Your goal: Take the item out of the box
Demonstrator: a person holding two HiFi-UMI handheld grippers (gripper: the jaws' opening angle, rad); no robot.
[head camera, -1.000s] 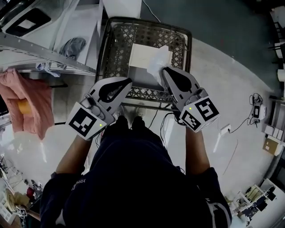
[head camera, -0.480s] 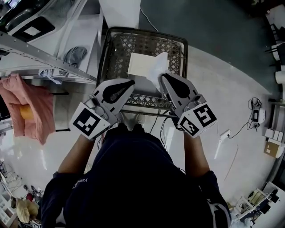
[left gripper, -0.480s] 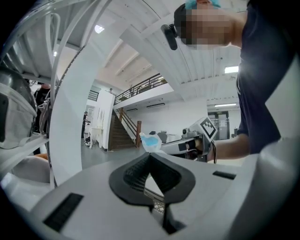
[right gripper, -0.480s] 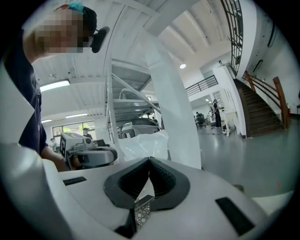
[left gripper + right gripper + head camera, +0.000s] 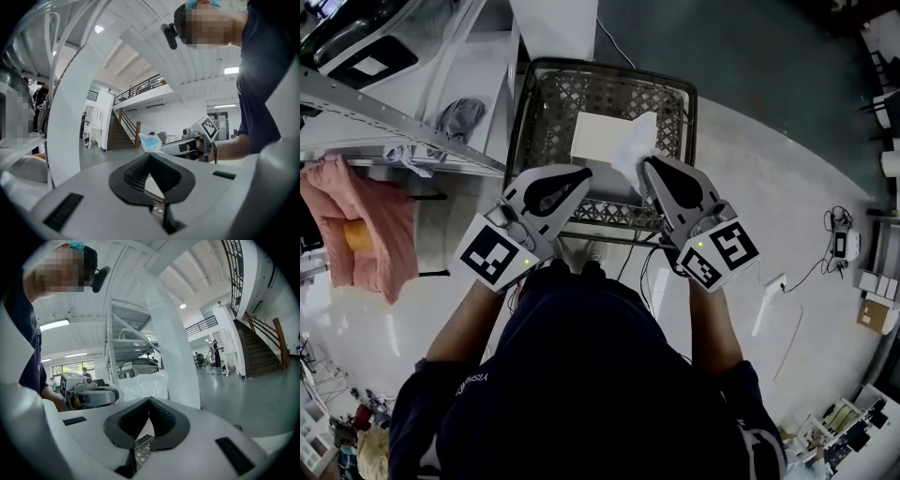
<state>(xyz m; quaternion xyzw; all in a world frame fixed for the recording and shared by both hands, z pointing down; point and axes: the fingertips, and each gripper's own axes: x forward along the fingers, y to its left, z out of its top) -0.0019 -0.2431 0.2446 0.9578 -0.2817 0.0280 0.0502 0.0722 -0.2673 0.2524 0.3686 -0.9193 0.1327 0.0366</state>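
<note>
A black wire basket (image 5: 523, 105) stands on the floor in front of me, with a flat white box (image 5: 592, 137) inside it. Above the box's right edge hangs a crumpled white plastic packet (image 5: 633, 142), with my right gripper (image 5: 648, 163) shut on its lower end. In the right gripper view the packet (image 5: 140, 382) bulges just past the closed jaws of that gripper (image 5: 149, 399). From the left gripper view the packet (image 5: 150, 142) looks white with a blue tint. My left gripper (image 5: 585, 172) hovers over the basket's near rim, shut with nothing in it (image 5: 150, 154).
White metal shelving (image 5: 412, 122) runs along the left, with a grey cloth (image 5: 455, 114) on it and a pink cloth (image 5: 358, 225) hanging from it. A white post (image 5: 551, 21) rises behind the basket. Cables and a small device (image 5: 842, 239) lie on the floor at right.
Both grippers stay over the basket's near side, with the packet still held in the right one. The left gripper has drifted slightly to the right.
</note>
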